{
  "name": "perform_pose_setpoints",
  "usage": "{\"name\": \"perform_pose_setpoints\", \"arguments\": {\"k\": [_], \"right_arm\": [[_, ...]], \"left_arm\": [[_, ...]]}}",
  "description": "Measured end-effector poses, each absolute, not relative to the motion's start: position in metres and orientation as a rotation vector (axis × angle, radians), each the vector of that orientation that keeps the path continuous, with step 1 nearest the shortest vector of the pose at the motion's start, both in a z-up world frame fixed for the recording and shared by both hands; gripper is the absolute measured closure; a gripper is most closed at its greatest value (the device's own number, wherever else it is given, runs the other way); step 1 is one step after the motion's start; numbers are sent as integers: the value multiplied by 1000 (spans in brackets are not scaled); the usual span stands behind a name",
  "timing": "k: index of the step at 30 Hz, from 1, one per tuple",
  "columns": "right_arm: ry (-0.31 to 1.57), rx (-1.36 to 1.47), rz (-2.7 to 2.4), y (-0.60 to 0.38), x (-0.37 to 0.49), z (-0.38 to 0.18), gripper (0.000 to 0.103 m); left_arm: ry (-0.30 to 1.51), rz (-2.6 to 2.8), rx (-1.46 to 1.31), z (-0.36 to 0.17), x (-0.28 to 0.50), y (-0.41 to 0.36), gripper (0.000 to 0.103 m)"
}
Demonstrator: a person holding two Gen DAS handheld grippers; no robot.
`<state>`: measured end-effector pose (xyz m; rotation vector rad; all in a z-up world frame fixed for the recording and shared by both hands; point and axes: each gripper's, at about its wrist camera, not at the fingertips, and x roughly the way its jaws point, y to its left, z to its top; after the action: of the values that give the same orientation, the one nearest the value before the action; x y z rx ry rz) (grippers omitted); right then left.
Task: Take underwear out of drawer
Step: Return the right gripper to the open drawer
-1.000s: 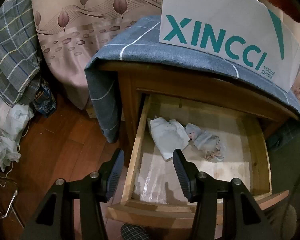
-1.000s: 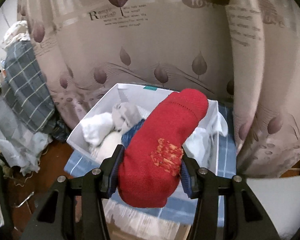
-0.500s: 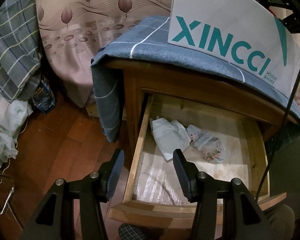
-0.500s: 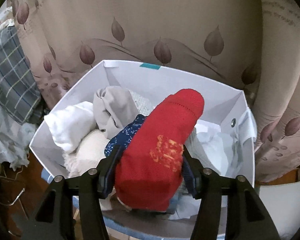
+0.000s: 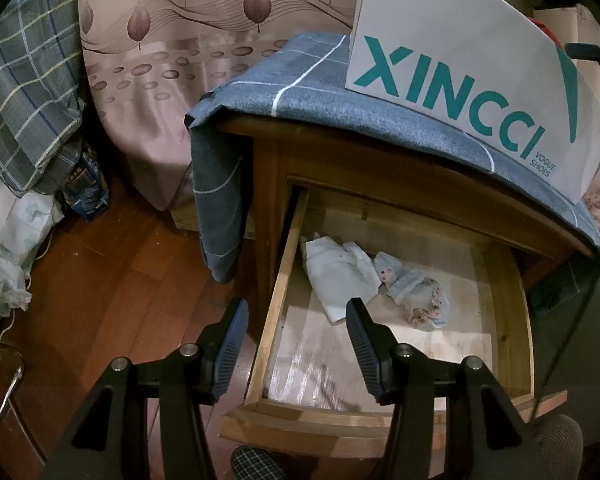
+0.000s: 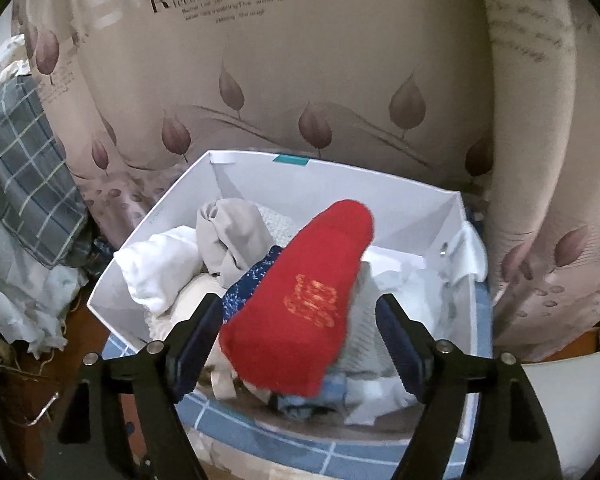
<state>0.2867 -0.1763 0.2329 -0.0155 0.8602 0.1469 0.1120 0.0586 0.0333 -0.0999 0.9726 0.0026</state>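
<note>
Against a beige leaf-print curtain (image 6: 300,92), the right gripper (image 6: 300,332) is opening around a red knitted garment (image 6: 304,304) over the white cardboard box (image 6: 400,208), while the left gripper (image 5: 296,332) hovers half-open and empty above pale underwear (image 5: 340,276) at the wooden drawer's (image 5: 276,308) back-left corner.

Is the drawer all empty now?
No, two crumpled pieces still lie in the open drawer: a white cloth and, beside it, a pale blue patterned bundle.
</note>
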Motion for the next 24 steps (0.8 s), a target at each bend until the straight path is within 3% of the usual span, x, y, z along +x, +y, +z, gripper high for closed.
{"name": "perform_pose_setpoints", "arguments": {"k": [11,24], "right_arm": [[792,-94,311,-181,192,229,26],[987,-169,333,-177,140,110,26]], "left_arm": [[981,17,-109,32,112,61,51],[995,21,-101,32,113,59,51]]}}
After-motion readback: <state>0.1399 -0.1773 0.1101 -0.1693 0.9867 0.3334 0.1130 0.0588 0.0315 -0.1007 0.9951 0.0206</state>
